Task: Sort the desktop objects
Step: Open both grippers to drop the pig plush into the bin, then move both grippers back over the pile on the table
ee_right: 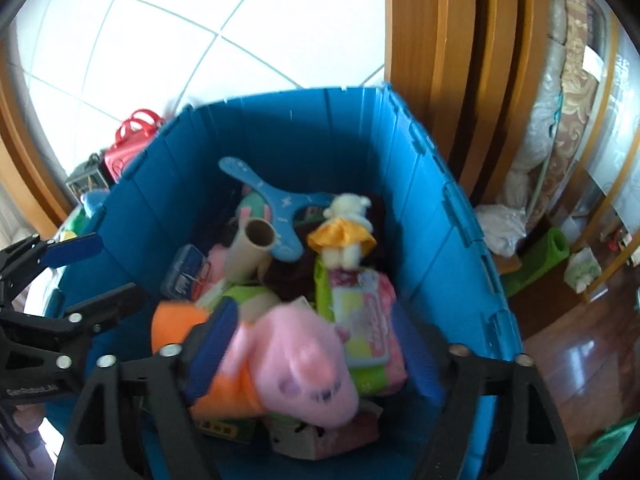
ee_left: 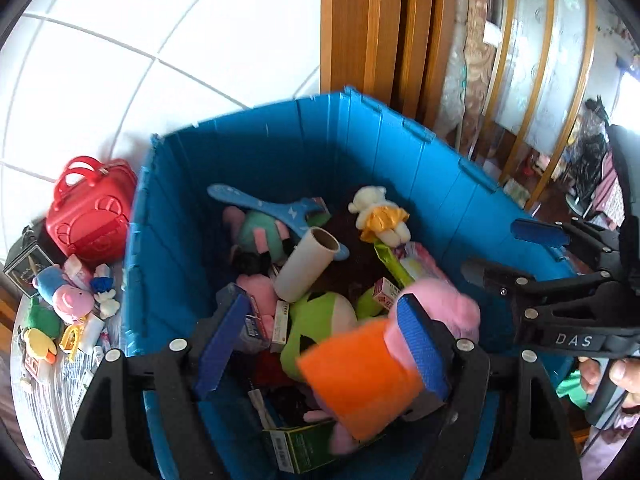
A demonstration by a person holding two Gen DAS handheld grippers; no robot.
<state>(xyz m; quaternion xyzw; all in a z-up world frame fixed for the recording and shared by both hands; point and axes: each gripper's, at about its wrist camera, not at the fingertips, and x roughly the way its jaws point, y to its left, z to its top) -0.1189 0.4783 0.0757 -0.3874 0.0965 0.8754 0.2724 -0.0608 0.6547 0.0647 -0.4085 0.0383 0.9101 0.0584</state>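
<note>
While both grippers hang over the blue bin point(ee_left: 380, 152), the step in hand looks like the drop of the pink pig plush point(ee_right: 304, 368) in its orange dress into the pile. Nearest, the left gripper point(ee_left: 320, 340) has its fingers spread wide, the plush blurred against the right-hand pad only. In the right wrist view the right gripper point(ee_right: 316, 356) also stands open, the pig lying between its pads on the heap, gripped by neither as far as I can judge. Farther in lie a cardboard tube point(ee_left: 308, 264), a blue boomerang toy point(ee_left: 272, 210) and a white doll point(ee_left: 380, 216). Left of the bin, more toys wait by a red case point(ee_left: 90, 212). Next move, likely: lift clear and reach left for another toy
</note>
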